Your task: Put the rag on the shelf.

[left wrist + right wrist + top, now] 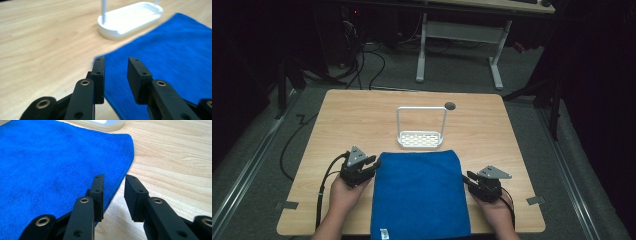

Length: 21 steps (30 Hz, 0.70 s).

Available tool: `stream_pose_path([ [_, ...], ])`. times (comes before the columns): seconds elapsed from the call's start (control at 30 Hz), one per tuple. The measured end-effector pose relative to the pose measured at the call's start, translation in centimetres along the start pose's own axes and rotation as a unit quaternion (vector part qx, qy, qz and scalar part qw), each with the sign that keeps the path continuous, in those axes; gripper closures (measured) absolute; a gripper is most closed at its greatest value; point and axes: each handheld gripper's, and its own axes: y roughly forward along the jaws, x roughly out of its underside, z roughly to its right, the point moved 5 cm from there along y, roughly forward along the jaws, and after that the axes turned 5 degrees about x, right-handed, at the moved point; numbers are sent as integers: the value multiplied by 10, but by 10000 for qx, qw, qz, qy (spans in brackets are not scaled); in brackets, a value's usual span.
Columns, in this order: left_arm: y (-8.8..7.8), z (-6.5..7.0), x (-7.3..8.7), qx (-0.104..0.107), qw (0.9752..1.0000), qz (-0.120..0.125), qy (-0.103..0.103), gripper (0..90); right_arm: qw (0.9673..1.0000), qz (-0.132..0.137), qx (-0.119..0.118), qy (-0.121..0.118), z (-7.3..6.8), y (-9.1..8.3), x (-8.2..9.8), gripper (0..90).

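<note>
The wooden table [342,115] carried a flat blue towel [419,192] at its near edge, touching a white rack [420,139]. Left gripper [373,165] and right gripper [465,179], jaws apart, flanked the cloth. Dragging the towel could topple the rack.

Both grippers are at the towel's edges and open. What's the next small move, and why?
Probably ease both inward and close. The left gripper sits at the blue towel's far left corner, the right gripper straddles its right edge, and neither yet grips any cloth.
</note>
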Motion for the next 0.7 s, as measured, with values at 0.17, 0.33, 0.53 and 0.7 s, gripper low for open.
stream_pose_path([
  [0.17, 21, -18, -2, -104, 9987, -76, -497, 682, 10000, 5, 13, 11, 1, 2, -1, 693],
  [0.33, 42, -27, 5, -106, 9971, -272, -707, 661, 9998, 78, 186, -28, 2, 6, -11, 696],
  [0.53, 49, -29, 10, -41, 9965, -434, -719, 669, 9995, 44, 271, 143, 8, 21, -33, 699],
  [0.7, 51, -29, 12, 40, 9954, -472, -827, 697, 9990, -273, 324, 157, 14, 51, -49, 669],
])
